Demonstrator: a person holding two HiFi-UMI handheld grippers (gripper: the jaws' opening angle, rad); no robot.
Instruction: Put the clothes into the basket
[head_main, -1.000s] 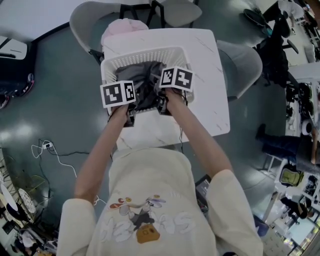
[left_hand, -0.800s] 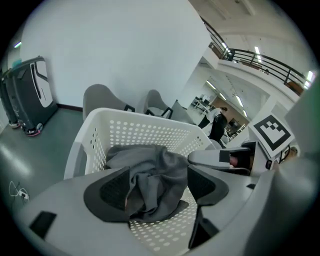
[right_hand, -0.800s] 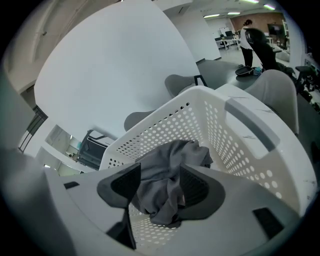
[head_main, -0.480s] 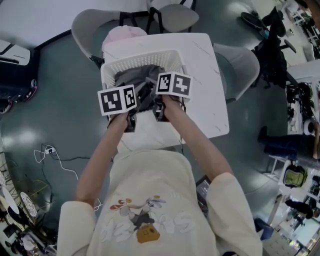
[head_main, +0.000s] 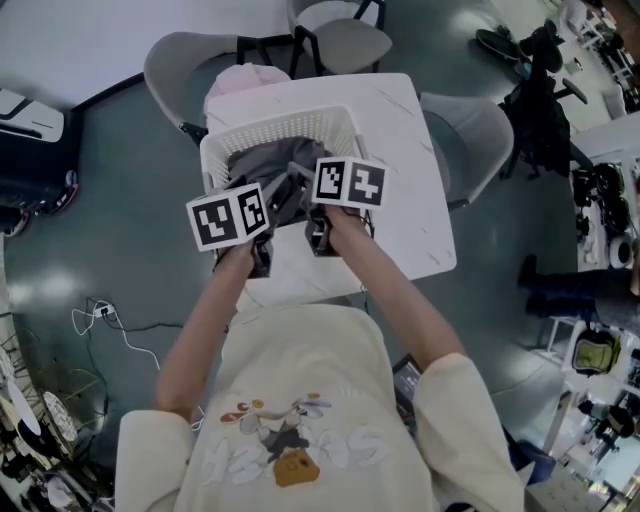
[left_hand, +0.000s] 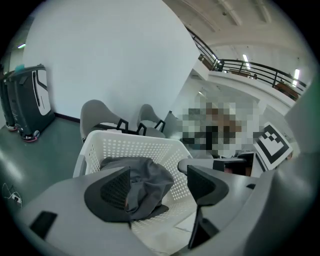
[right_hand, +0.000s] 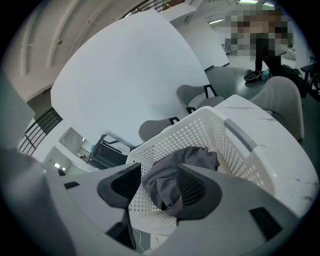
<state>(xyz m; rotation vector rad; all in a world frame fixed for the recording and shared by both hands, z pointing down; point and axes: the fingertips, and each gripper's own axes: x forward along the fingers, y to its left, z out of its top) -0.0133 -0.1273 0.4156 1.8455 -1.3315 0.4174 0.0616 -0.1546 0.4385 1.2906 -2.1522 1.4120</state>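
Just changed: over the last second both grippers have been drawn back and lifted off the near rim of the white laundry basket (head_main: 280, 125) — the grey garment (head_main: 262, 165) has been left inside.
Garment: crumpled in a heap against the basket's floor and left wall, none of it seen draped over the rim.
Left gripper (left_hand: 155, 185): jaws spread wide, nothing pinched; the garment is seen beyond them only.
Right gripper (right_hand: 159, 187): jaws likewise parted and empty.
Task reading: this piece is judged delivered — no other clothing is seen on the table (head_main: 415, 200).
Edges: the basket is set at the table's far left corner, close to both edges there.
Open room: bare tabletop lies right of the basket and on the near side; chairs (head_main: 180, 65) ring the far sides, one bearing a pink item (head_main: 245, 78) that cannot be identified.
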